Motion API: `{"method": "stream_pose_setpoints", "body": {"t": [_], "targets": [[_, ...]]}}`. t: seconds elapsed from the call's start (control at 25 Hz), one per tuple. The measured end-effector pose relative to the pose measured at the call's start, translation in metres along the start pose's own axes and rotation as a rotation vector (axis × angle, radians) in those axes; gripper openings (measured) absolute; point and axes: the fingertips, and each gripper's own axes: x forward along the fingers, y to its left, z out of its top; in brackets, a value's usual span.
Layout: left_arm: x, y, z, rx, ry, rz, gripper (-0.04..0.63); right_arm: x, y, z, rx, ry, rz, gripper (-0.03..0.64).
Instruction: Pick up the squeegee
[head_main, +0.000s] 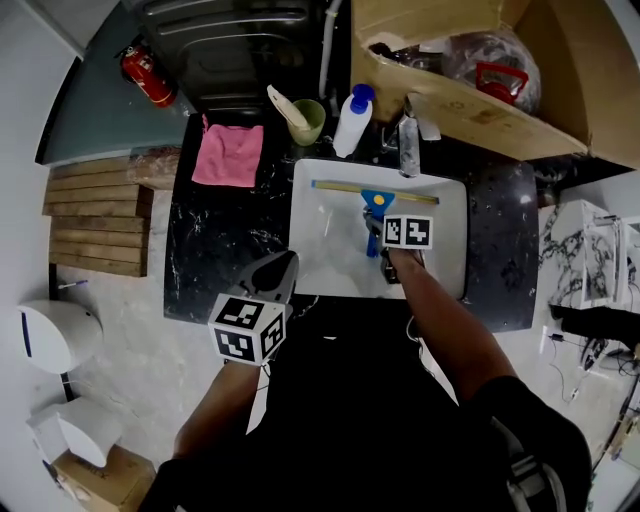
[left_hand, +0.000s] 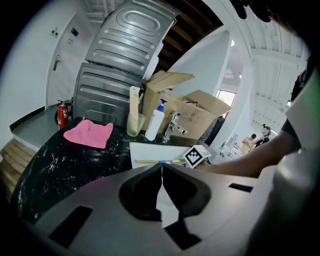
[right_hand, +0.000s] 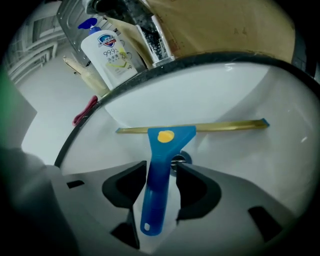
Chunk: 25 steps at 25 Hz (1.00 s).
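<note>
A squeegee (head_main: 376, 200) with a blue handle and a long yellowish blade lies in the white sink (head_main: 305, 235), blade toward the tap. In the right gripper view its handle (right_hand: 156, 185) runs between my right gripper's (right_hand: 161, 167) jaws. They stand open around the handle, the left jaw close against it and a small gap on the right. In the head view the right gripper (head_main: 374, 240) reaches down into the basin. My left gripper (head_main: 288, 262) hovers at the sink's near-left corner, jaws shut and empty (left_hand: 161, 165). From there I see the squeegee's blade (left_hand: 157, 161).
A pink cloth (head_main: 228, 155) lies on the black counter (head_main: 215, 250) left of the sink. Behind the basin stand a green cup (head_main: 310, 122), a soap bottle (head_main: 352, 120) and the tap (head_main: 408, 145). A cardboard box (head_main: 480, 110) sits at the back right, and wooden planks (head_main: 95, 215) at the far left.
</note>
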Motion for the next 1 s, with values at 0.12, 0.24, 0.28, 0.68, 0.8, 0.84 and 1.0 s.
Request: {"method": "stream_pose_setpoints", "body": {"t": [0.12, 0.24, 0.28, 0.68, 0.8, 0.84, 1.0], "targets": [[-0.004, 0.001, -0.002, -0.006, 0.003, 0.005, 0.018, 0.008, -0.002, 0.002, 0.017, 0.010, 0.014, 0.196], [-0.009, 0.000, -0.006, -0.017, 0.002, 0.012, 0.018, 0.015, -0.001, 0.000, 0.030, 0.024, 0.025, 0.194], [-0.011, 0.000, -0.006, -0.021, 0.001, 0.014, 0.018, 0.017, -0.001, -0.001, 0.036, 0.030, 0.026, 0.193], [-0.025, 0.000, -0.009, -0.013, -0.003, 0.019, 0.017, 0.020, 0.000, 0.003, 0.062, 0.005, 0.011, 0.137], [-0.029, 0.002, -0.008, -0.014, -0.008, 0.013, 0.018, 0.014, 0.003, 0.007, 0.102, -0.025, 0.041, 0.133], [-0.029, 0.002, -0.007, -0.012, -0.008, 0.009, 0.018, 0.010, 0.005, 0.010, 0.117, -0.041, 0.054, 0.133], [-0.031, 0.001, -0.007, -0.001, -0.009, -0.014, 0.018, -0.006, 0.010, 0.015, 0.135, -0.094, 0.079, 0.132]]}}
